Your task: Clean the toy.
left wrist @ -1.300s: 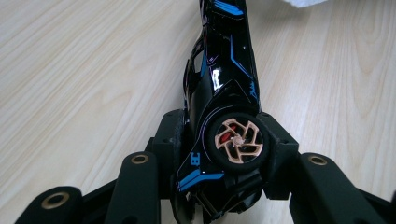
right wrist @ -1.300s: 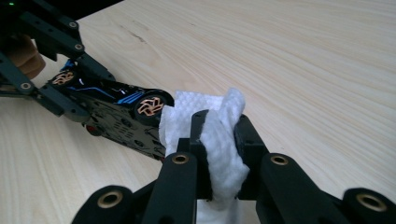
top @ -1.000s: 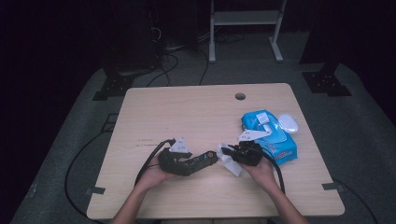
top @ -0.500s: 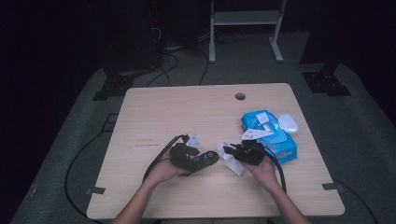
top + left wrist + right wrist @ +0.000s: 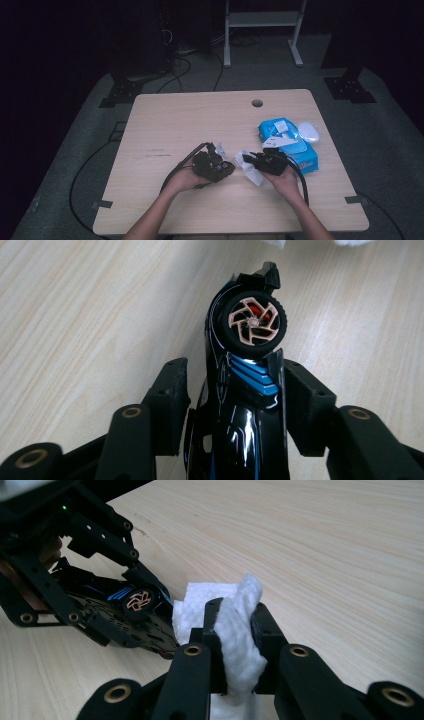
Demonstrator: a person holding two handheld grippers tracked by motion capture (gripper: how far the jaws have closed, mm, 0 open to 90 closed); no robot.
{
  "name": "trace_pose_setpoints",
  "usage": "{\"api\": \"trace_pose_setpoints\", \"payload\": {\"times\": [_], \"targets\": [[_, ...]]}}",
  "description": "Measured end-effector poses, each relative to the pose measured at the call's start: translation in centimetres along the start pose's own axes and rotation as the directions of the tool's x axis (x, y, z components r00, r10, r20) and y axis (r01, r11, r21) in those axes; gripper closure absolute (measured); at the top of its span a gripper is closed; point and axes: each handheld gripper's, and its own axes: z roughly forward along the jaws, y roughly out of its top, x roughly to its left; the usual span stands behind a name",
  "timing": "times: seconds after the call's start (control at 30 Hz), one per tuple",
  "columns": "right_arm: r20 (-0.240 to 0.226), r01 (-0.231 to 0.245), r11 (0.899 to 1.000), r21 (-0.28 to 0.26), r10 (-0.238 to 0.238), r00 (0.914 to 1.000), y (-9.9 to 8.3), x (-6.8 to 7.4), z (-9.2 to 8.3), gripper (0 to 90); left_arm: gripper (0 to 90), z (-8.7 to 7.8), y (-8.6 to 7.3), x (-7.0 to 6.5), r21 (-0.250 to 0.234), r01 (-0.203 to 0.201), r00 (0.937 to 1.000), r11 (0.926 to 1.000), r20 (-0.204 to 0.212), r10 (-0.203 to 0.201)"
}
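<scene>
A glossy black toy car with blue stripes and an orange-spoked wheel lies on its side between the jaws of my left gripper. Those jaws have just been closing and now press on its body. In the high view the left gripper holds the car just above the table's front middle. My right gripper is shut on a crumpled white wipe. That wipe hangs right beside the car's nose.
A blue pack of wipes lies at the table's right side, its flap open and a white oval lid beside it. The wooden table has a cable hole near its far edge. Cables trail off the left front.
My left hand has carried the toy car to the right, closer to the wipe. The right hand has stayed in place with the wipe.
</scene>
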Motion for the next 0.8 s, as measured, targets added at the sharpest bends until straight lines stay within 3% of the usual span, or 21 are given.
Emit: {"api": "trace_pose_setpoints", "payload": {"times": [0.2,0.37,0.53,0.67,0.8], "targets": [[-0.01,0.001,1.0,0.007,-0.001,1.0,0.0,0.1,0.2,80.1,57.7,0.2,0.5,-0.1,0.036,-0.008,0.9997,0.9993,-0.021,0.009],[-0.024,-0.004,1.0,0.013,0.005,0.9997,-0.1,0.0,0.3,80.1,58.6,0.1,0.5,-0.3,0.028,-0.036,0.999,0.9989,-0.026,0.037],[-0.068,-0.038,0.999,0.001,0.038,0.997,0.0,-0.1,0.0,80.2,58.8,-0.8,0.1,-0.9,-0.054,-0.061,0.9975,0.9967,-0.039,0.059],[-0.158,-0.054,0.998,-0.041,0.047,0.9863,0.9,0.6,-0.7,80.2,58.8,-2.1,-0.3,-1.5,-0.137,-0.08,0.996,0.9874,-0.052,0.073],[-0.227,-0.03,0.995,-0.09,0.009,0.9739,2.2,2.3,-1.2,80.2,58.9,-2.7,-0.6,-2.2,-0.195,-0.1,0.9945,0.9757,-0.05,0.092]]}}
